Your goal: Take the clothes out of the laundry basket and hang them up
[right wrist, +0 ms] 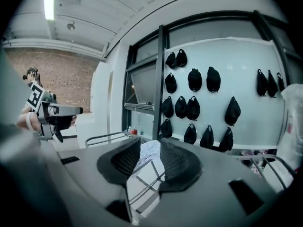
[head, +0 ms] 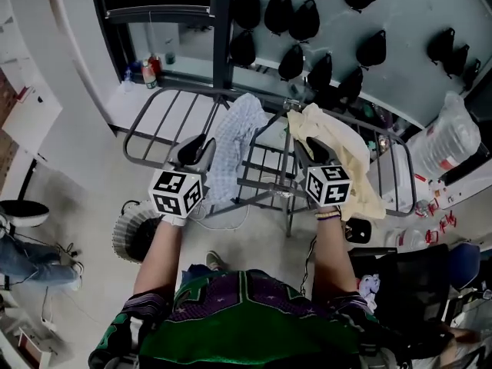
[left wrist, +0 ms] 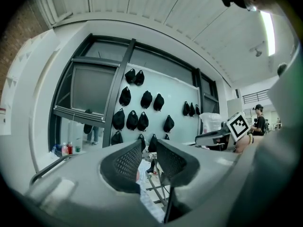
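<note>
A grey metal drying rack (head: 157,110) stands in front of me in the head view. A blue-and-white checked garment (head: 234,141) hangs over its middle rails, and a cream garment (head: 342,156) is draped over its right side. My left gripper (head: 194,149) hovers just left of the checked garment, open and empty; its own view shows a clear gap between the jaws (left wrist: 149,148). My right gripper (head: 317,151) is over the cream garment, open with nothing between its pads (right wrist: 150,148). A round pale laundry basket (head: 127,237) sits on the floor at my lower left.
Black caps (head: 307,21) hang on the pale wall panel behind the rack. Bottles (head: 148,71) stand on the sill at back left. A clear plastic bag (head: 450,141) and clutter fill the right side. Another person's legs (head: 27,256) are at far left.
</note>
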Available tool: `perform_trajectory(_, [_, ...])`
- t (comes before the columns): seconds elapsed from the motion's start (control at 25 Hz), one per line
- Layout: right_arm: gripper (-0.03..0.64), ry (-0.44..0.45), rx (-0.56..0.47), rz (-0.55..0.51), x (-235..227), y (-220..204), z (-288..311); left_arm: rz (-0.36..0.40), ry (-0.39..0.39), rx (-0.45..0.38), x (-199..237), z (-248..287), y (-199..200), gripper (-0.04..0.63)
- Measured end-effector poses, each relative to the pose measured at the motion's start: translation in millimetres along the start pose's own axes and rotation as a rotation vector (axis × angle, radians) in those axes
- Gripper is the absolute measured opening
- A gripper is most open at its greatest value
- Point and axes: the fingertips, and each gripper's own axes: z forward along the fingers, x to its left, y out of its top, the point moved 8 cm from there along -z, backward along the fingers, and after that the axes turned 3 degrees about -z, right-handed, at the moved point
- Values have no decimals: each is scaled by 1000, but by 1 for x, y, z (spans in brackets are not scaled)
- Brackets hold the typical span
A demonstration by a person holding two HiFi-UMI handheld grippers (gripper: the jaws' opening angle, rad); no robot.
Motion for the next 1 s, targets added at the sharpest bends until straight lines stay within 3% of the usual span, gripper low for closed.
perform_trajectory(0.68, [117, 14, -108, 56, -16, -45, -243, 22, 41, -9, -197, -107, -11, 107])
perform_trajectory(1.0, [117, -7, -188, 66, -1, -30, -303, 57, 8, -44, -240, -134, 9, 107])
